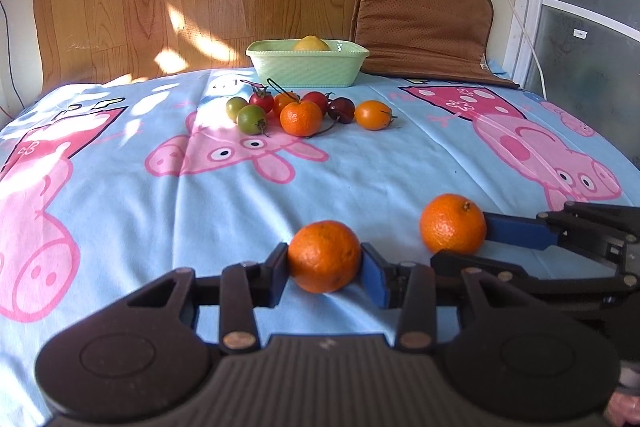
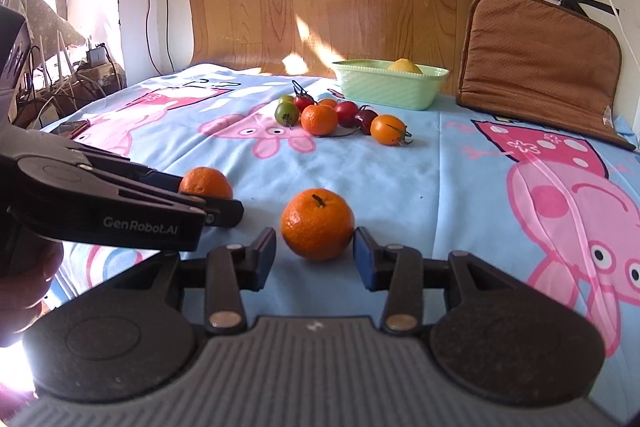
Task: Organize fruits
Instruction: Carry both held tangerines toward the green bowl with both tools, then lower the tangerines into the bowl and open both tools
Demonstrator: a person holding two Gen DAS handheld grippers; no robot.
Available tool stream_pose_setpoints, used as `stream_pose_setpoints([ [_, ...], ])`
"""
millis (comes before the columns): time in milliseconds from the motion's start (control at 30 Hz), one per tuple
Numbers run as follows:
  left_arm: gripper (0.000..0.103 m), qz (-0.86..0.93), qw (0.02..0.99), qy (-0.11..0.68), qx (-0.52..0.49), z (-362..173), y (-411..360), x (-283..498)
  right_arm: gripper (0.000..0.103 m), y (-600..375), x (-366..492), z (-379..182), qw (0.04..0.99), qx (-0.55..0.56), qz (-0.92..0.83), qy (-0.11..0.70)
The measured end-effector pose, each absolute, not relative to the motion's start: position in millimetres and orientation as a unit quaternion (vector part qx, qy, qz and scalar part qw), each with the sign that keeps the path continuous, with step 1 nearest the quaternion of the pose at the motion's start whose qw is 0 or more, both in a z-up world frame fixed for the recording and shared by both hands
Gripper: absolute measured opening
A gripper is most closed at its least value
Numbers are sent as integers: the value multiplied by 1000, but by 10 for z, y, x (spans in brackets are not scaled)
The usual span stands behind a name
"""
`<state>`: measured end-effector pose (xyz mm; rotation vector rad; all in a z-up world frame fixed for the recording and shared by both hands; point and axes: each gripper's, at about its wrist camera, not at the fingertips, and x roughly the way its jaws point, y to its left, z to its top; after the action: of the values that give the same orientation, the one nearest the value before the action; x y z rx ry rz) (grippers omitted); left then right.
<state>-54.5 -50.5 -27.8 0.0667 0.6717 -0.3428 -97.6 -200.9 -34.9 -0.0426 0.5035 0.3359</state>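
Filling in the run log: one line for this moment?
left gripper: shut on near tangerine | right gripper: open around stemmed tangerine, left pad apart | green basket: one yellow fruit

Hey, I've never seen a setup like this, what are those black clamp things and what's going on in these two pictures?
They are two hand-held grippers, each carried by a person, with a camera looking along its fingers. One picture comes from the left gripper, the other from the right gripper. The left one pinches a round orange mandarin. The right one straddles a stemmed orange mandarin, apparently not yet squeezed. On the blue pig-print cloth lies a cluster of small tomatoes with a third mandarin. Behind it, a pale green plastic basket holds a yellow fruit.
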Motion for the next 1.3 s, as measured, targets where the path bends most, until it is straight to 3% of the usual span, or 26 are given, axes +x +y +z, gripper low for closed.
stream_pose_setpoints([
  [467,36,-186,926,328,9,-258,-423,-497,42,-1994,-919,-361,952,-15,173,250],
  [667,36,-205,929,309,2,38,-398,-184,42,-2088,-641,-185,948,25,190,255],
  [967,36,-216,934,285,-8,663,-637,1381,42,-2270,693,413,960,57,174,212],
  [1300,36,-193,920,342,-10,273,-943,2822,42,-2507,2070,136,953,59,142,260],
])
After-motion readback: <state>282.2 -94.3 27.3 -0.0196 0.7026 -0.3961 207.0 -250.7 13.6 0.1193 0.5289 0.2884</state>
